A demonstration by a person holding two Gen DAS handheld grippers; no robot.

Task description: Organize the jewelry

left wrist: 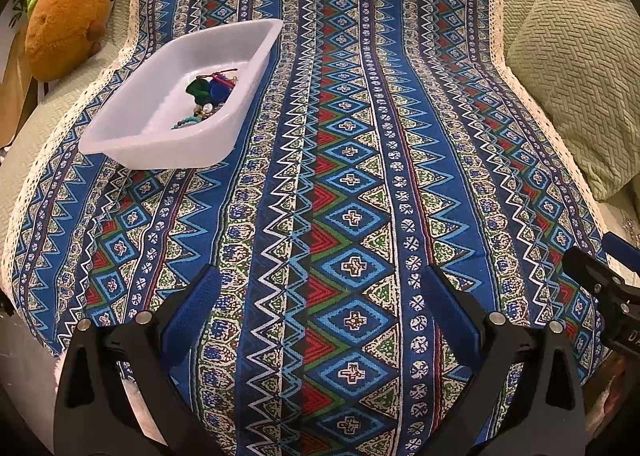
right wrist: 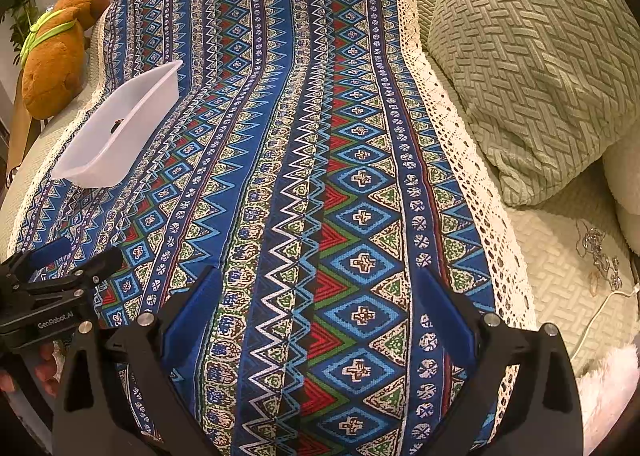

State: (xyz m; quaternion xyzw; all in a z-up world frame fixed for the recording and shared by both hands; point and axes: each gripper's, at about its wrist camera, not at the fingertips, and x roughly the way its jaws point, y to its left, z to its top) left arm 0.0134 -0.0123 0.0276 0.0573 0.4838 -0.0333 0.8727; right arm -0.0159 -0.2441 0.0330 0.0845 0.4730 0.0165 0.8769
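Jewelry (left wrist: 210,98): piled in the white tray (left wrist: 120,136), far left on the patterned cloth (left wrist: 352,176)
Left gripper (left wrist: 320,296): spread wide, nothing held
Right gripper (right wrist: 320,292): spread wide, nothing held
Surroundings: plush toy (left wrist: 68,20) beside tray, green pillow (right wrist: 536,68) at right

"GenRobot.AI" on the left gripper (right wrist: 60,256) body, partial "DA" on the right gripper (left wrist: 600,256)

a blue patterned cloth (left wrist: 360,136) covers a green-quilted bed (right wrist: 560,296), bearing a white tray (left wrist: 132,144); a cushion (right wrist: 540,76) and plush toy (left wrist: 68,24) flank it.
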